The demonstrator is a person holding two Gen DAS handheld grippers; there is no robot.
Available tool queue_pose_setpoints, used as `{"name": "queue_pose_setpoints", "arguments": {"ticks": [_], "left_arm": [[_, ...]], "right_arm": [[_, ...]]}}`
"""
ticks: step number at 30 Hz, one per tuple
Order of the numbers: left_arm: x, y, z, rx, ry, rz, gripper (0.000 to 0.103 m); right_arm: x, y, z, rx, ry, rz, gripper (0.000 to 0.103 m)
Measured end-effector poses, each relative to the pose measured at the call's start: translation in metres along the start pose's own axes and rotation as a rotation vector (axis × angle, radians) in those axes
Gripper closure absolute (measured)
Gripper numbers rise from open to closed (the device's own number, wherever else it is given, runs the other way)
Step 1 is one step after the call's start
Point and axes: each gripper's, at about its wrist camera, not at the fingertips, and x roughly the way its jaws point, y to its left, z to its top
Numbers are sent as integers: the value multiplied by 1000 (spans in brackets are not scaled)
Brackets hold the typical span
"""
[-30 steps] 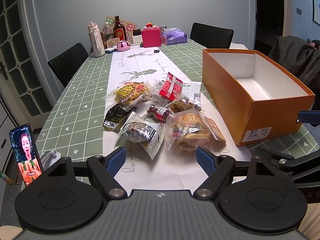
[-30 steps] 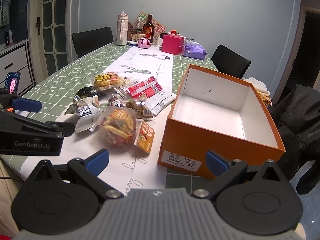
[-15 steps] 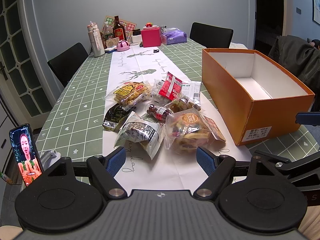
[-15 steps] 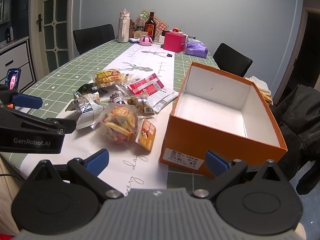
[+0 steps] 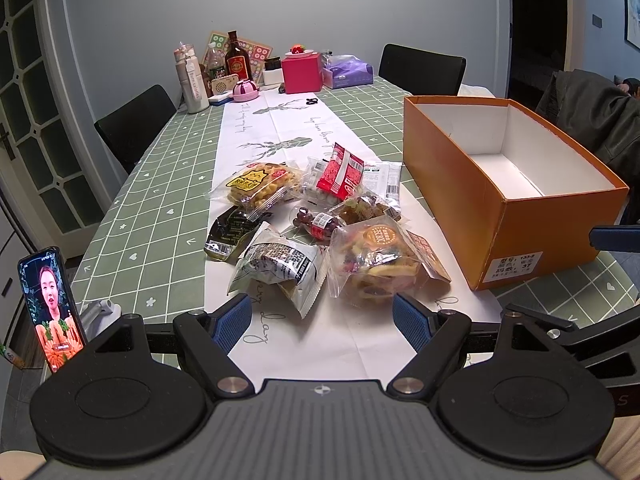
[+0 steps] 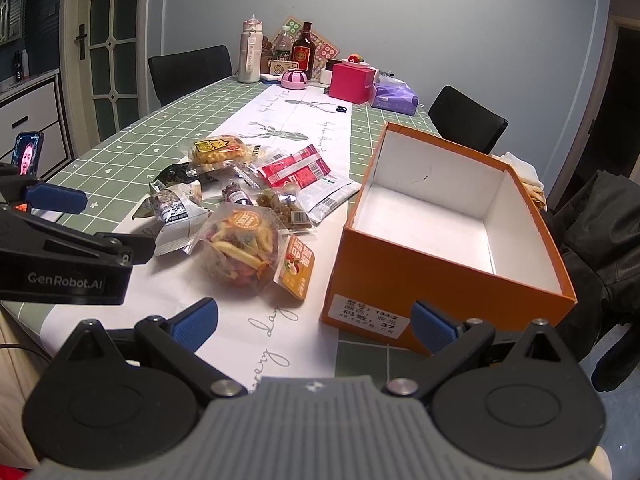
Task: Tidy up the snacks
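Moving a little closer to the orange box (image 6: 448, 240) than a second ago, the right tool (image 6: 312, 318) is wide apart and holds nothing. The left tool (image 5: 322, 320) is wide too, just in front of the snack bags (image 5: 320, 220), which lie left of the box. Only the right view shows the left tool's side.

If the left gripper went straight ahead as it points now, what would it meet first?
Probably the grey-and-white snack packet, nearest between the open fingers of the left gripper, with the clear bag of mixed crisps beside it. Height above the table is unclear.
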Motion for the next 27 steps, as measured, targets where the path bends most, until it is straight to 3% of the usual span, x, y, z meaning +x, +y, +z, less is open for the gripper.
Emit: {"name": "queue_pose_setpoints", "arguments": {"ticks": [17, 22, 24, 27], "left_arm": [[3, -1, -5, -2, -4, -8, 10], [9, 7, -7, -13, 7, -46, 15], [15, 13, -9, -19, 19, -67, 22], [21, 19, -11, -18, 19, -92, 25]], "right_arm": [[4, -2, -2, 16, 6, 19, 3], [7, -8, -8, 74, -44, 84, 3], [11, -9, -9, 95, -54, 112, 4], [20, -7, -10, 106, -41, 129, 19]]}}
